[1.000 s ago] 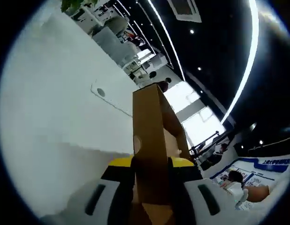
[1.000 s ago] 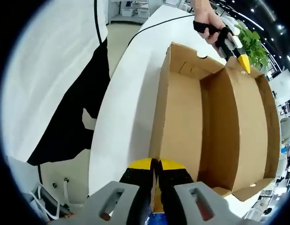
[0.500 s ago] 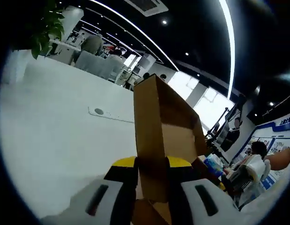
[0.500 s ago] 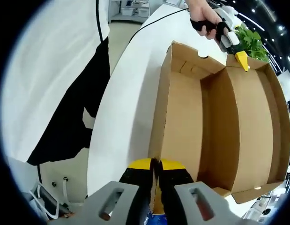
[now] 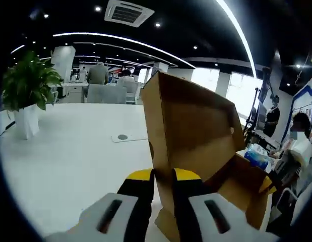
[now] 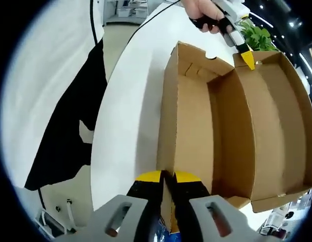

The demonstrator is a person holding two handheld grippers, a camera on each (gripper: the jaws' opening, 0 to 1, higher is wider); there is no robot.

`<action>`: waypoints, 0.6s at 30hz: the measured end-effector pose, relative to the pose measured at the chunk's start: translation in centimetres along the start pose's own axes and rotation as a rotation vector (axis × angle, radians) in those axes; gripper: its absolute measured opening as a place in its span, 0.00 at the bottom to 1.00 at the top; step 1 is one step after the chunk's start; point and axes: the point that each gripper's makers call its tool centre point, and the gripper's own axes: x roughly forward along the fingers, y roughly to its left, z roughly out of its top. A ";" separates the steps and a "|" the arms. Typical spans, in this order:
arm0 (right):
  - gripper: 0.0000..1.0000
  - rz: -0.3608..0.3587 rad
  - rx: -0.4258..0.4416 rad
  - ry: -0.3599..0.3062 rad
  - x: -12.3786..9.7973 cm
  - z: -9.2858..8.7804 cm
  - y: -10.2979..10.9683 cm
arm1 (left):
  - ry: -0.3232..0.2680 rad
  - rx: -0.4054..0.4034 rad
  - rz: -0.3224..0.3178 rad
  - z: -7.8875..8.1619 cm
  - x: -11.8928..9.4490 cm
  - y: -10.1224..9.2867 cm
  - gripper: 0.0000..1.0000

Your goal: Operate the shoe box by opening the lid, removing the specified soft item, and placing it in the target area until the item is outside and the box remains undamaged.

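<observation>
We see the shoe box (image 6: pixel 196 126) lying open on the white table (image 6: pixel 130 116), its plain brown corrugated cardboard inside bare. In the right gripper view, the right gripper (image 6: pixel 166 177) pinches the near wall of the box, yellow tips nearly closed on the thin board. At the far corner, the left gripper (image 6: pixel 245 58) grips the hinged lid (image 6: pixel 276 116). In the left gripper view, its jaws (image 5: pixel 163 176) clamp the lid's (image 5: pixel 191 131) edge, which stands upright. A potted plant (image 5: pixel 27 91) sits beyond.
</observation>
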 end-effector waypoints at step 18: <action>0.11 -0.120 0.112 0.057 0.6 -0.2 -0.9 | -0.048 0.142 0.318 -0.1 -0.8 1.2 0.08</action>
